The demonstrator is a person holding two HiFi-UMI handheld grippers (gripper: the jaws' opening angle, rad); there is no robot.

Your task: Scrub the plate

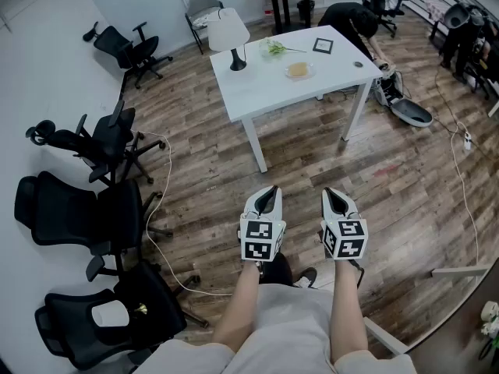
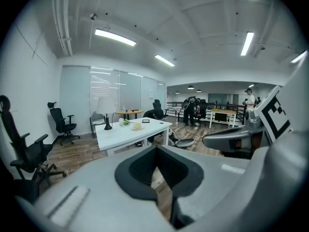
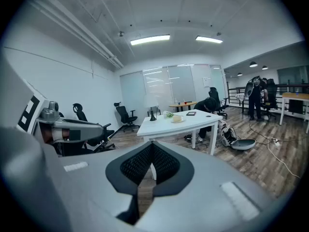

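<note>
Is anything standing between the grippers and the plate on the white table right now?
Nothing visible does. The left gripper and right gripper, both shut and empty, hang over open wood floor short of the white table. The plate sits out on the tabletop, with the lamp off to one side, clear of a straight approach.

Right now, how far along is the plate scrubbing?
Nothing looks done yet. The plate sits on the white table across the floor, with a yellowish lump on it, and nothing is touching it. In hand: nothing. The left hand-held gripper and the right hand-held gripper are both shut and empty, well short of the table. Left: approach the table, then all of the scrubbing.
</note>
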